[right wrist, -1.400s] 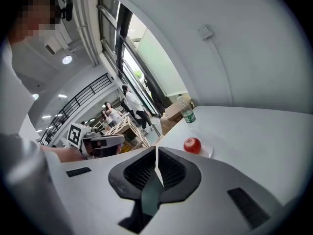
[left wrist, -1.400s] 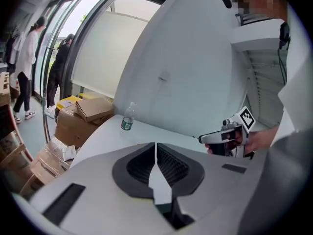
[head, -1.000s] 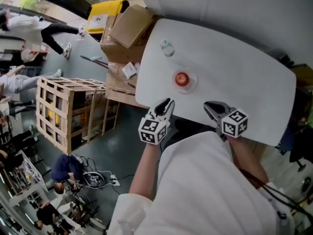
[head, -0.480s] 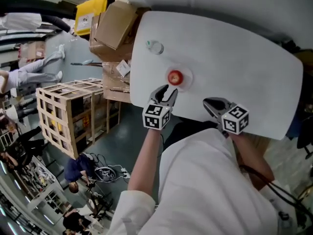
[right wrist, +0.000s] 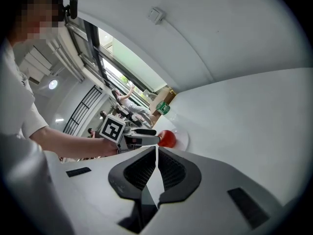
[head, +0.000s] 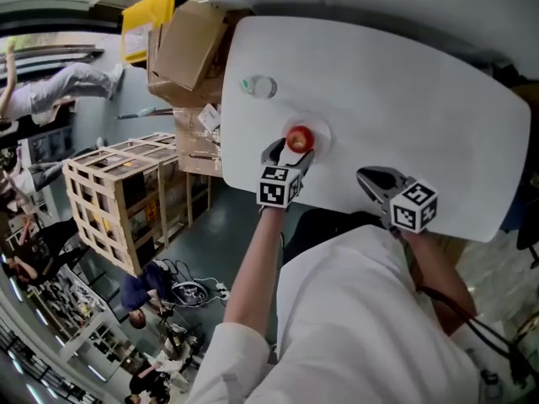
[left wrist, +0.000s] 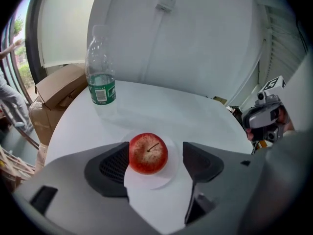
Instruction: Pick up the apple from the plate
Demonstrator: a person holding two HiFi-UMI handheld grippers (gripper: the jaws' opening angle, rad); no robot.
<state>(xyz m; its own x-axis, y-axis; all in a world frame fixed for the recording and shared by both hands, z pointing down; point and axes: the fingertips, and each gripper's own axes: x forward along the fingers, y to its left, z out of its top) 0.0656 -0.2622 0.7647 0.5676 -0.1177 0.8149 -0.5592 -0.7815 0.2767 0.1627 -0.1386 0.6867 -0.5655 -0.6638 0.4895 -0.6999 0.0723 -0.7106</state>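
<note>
A red apple is seen resting on a small white plate close to the near edge of a white worktop, toward that edge's left end. The left tool is held tilted downward over the plate with its jaws opening, and the apple is framed between them. In the left gripper view the fruit is shown just beside the left jaw, while a clear gap of plate and worktop is left at the right jaw, so no grip is made on it. The apple's stem is turned upward, and its red skin is speckled with pale yellow. A clear plastic bottle with a green label is stood upright farther back, near the worktop's left edge and well apart from the plate. The right tool is held over the near edge toward the worktop's right end, apart from the plate, its jaws brought together with nothing between them. A white shirt is worn by the person holding both tools. Beyond the worktop's left edge, cardboard boxes are piled beside a yellow bin, and a slatted wooden crate is set on the floor nearby. Other people are glimpsed in the background past the crate.
</note>
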